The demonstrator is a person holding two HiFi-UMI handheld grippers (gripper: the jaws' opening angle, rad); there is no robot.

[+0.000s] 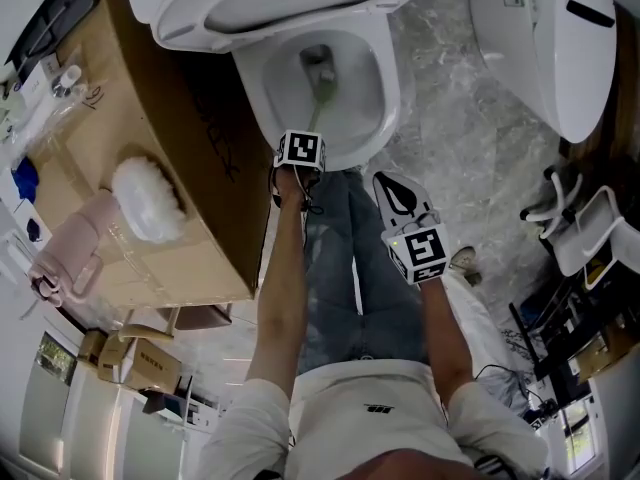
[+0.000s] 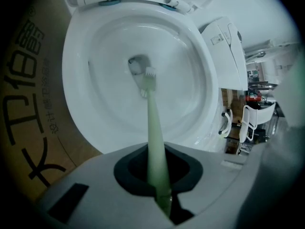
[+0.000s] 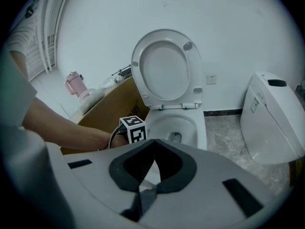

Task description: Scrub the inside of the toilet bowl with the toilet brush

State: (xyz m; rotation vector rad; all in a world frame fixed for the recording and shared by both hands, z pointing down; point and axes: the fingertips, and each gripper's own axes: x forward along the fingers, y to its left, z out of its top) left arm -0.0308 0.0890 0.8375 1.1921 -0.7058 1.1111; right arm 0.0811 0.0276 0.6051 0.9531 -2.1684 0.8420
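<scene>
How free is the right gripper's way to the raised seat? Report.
Probably free: the right gripper, shut and empty, faces the seat with nothing between; the left arm sits lower, by the bowl.

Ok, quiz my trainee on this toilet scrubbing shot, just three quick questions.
1. True or false: the left gripper is shut on the toilet brush handle.
2. The brush head is: A) down in the toilet bowl near the drain; B) on the cardboard box; C) on the floor.
3. What does the right gripper hold?
Key: 1 true; 2 A; 3 nothing, its jaws are shut and empty.
</scene>
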